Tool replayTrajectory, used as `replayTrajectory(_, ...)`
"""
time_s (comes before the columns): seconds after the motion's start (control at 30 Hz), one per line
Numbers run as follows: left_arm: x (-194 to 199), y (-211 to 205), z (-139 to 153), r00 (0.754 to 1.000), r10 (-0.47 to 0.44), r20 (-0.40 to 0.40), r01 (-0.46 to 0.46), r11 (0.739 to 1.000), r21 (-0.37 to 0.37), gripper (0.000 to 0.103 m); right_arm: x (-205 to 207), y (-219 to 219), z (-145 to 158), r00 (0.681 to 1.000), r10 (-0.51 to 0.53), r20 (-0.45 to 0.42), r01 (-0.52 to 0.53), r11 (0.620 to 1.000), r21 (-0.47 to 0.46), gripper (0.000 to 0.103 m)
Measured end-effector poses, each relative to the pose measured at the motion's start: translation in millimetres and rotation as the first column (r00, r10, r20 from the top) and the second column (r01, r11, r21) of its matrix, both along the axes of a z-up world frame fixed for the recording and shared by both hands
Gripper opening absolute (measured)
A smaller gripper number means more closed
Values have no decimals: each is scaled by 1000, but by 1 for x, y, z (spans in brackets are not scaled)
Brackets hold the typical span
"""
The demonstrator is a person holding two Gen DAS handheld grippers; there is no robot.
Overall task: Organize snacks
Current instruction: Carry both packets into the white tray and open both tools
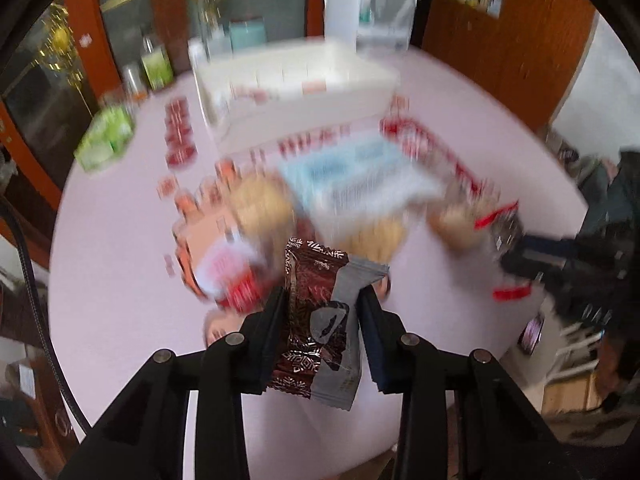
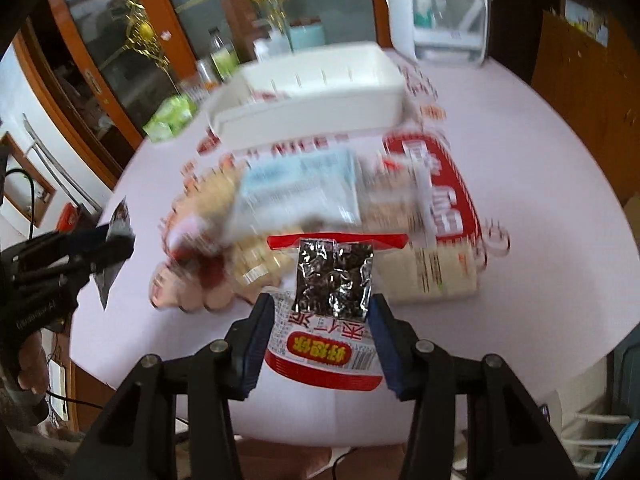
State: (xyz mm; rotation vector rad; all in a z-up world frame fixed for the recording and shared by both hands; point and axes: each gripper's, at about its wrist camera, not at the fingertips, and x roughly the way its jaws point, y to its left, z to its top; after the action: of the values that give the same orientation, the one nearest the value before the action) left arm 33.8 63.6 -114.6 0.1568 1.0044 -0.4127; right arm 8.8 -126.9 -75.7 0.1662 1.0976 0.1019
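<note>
My left gripper [image 1: 320, 300] is shut on a brown and grey foil snack packet [image 1: 316, 320], held above the pink table; it also shows at the left of the right wrist view [image 2: 112, 248]. My right gripper [image 2: 322, 312] is shut on a red, white and silver snack packet [image 2: 328, 320] held above the table's near side. A blurred pile of snacks [image 1: 320, 200] lies mid-table, with a light blue packet [image 2: 296, 192] on top. A white bin [image 1: 296, 88] stands behind the pile and also shows in the right wrist view [image 2: 308, 96].
Green packs [image 1: 104, 136], bottles and a teal box stand at the table's far left edge. A white appliance [image 2: 440, 16] stands at the back. A large red and white pack [image 2: 444, 192] lies right of the pile. Wooden cabinets surround the round table [image 1: 120, 280].
</note>
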Motion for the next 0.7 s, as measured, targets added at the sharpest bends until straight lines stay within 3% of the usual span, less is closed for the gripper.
replayTrajectory(0.2, 31, 9, 68, 993, 27, 113, -21, 998, -58, 35, 27, 15, 61, 990, 20, 140, -16, 999, -33, 49)
replayTrajectory(0.4, 66, 5, 129, 971, 39, 236, -20, 996, -83, 35, 74, 19, 125, 968, 39, 247, -18, 996, -85, 49)
replayTrajectory(0.53, 94, -3, 158, 956, 63, 288, -39, 995, -90, 35, 107, 16, 153, 954, 64, 293, -32, 993, -115, 49)
replayTrajectory(0.7, 133, -13, 177, 948, 115, 297, -88, 991, -103, 35, 158, 5, 171, 940, 90, 328, -48, 990, -136, 49)
